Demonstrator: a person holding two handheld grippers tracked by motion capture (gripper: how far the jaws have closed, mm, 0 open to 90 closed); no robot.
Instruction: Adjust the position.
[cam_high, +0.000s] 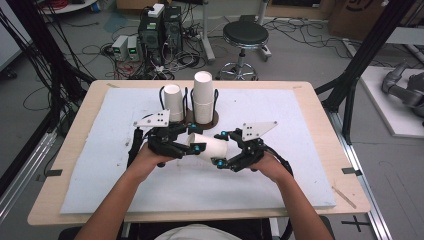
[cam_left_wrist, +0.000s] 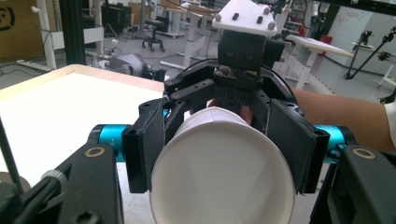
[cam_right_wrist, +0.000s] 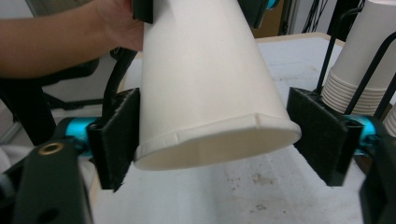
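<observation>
White paper cup (cam_high: 212, 146) level between left gripper (cam_high: 186, 145), right gripper (cam_high: 223, 148).

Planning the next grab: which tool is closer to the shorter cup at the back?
Left. The left tool, clamped on the lying cup, sits just in front of the shorter cup; the right tool is farther right.

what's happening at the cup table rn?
A person with a gripper in each hand holds a white paper cup on its side above the white mat. The left gripper is shut on one end of it. The right gripper brackets the other end; in the right gripper view one of its fingers touches the cup and the other stands off, so it is open. Behind, two cup stacks sit in a wire holder.
</observation>
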